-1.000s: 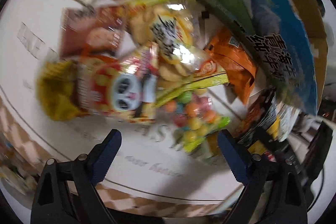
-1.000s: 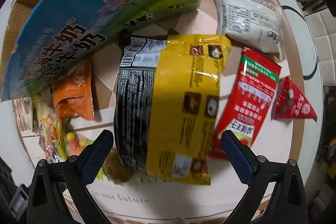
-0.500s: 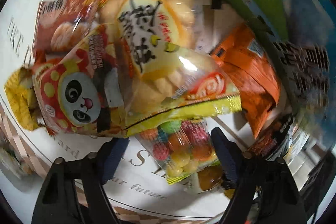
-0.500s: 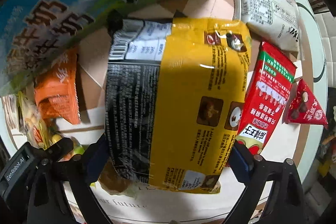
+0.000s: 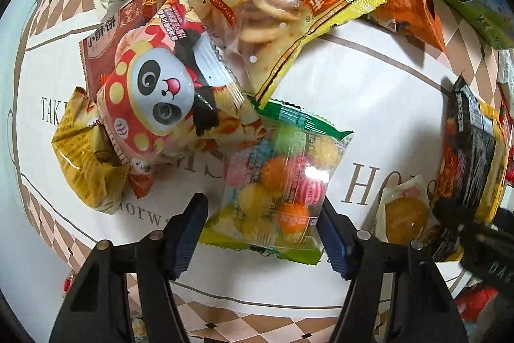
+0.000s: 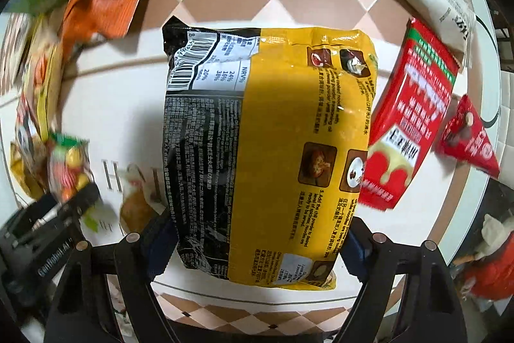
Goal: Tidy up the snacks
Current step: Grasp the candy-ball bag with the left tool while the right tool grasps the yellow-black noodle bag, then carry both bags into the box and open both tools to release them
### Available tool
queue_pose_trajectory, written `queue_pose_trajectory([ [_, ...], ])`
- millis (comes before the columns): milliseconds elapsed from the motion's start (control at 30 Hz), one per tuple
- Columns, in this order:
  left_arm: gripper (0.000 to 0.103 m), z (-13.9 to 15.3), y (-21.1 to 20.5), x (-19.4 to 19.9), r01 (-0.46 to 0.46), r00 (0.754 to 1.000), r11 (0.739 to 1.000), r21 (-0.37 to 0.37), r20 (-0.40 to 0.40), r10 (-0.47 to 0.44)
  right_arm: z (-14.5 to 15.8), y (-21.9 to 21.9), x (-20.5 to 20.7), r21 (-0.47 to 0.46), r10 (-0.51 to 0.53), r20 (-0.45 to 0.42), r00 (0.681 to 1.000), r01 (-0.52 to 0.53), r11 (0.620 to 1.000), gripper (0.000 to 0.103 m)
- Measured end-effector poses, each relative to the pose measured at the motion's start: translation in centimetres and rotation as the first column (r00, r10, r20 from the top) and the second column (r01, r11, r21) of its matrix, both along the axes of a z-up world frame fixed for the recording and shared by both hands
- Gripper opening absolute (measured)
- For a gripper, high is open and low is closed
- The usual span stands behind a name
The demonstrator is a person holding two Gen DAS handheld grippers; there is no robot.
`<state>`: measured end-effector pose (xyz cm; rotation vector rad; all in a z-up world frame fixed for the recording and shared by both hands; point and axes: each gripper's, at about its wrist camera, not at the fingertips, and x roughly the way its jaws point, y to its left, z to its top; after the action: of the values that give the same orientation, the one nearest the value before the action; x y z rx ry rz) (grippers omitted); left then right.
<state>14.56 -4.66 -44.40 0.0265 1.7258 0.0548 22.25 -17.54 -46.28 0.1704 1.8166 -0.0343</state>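
White checkered-edge tabletop, left claw straddling candy bag, right claw clamping noodle packet

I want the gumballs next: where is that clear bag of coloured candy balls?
Left wrist view: the candy bag lies on the table between the left gripper fingers, just right of the panda packet.

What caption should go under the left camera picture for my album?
Left claw straddles a clear bag of colorful candy balls beside the panda snack bag.
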Motion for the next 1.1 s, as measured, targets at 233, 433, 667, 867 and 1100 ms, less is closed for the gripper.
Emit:
queue_pose_trajectory([
  [233, 0.057, 2.5, -0.2, 2.6, 0.023, 0.998, 1.0, -0.02, 0.064, -0.021, -1.1, 0.9, -1.0, -0.035, -0.067, 0.03, 0.997, 0.068, 0.997, 0.09],
  [433, 0.048, 4.9, -1.1, 3.0, 0.075, 0.992, 0.997, -0.007, 0.105, -0.074, -2.1, 0.0, -1.5, -0.07, -0.076, 0.075, 0.994, 0.082, 0.994, 0.088],
  [667, 0.047, 8.3, 0.3, 0.2, 0.102, 0.987, 0.994, -0.042, 0.132, -0.095, 0.0, 1.5, -5.0, -0.051, -0.128, 0.146, 0.981, 0.137, 0.989, 0.087],
  [867, 0.046, 14.0, 1.0, -1.1, 0.151, 0.969, 0.986, -0.069, 0.209, -0.134, 3.8, 1.9, -7.4, -0.01, -0.163, 0.232, 0.959, 0.17, 0.985, 0.087],
  [1100, 0.046, 21.4, 2.7, -0.7, 0.196, 0.929, 0.975, -0.104, 0.339, -0.15, 10.0, 1.9, -9.4, 0.041, -0.186, 0.338, 0.923, 0.183, 0.982, 0.087],
])
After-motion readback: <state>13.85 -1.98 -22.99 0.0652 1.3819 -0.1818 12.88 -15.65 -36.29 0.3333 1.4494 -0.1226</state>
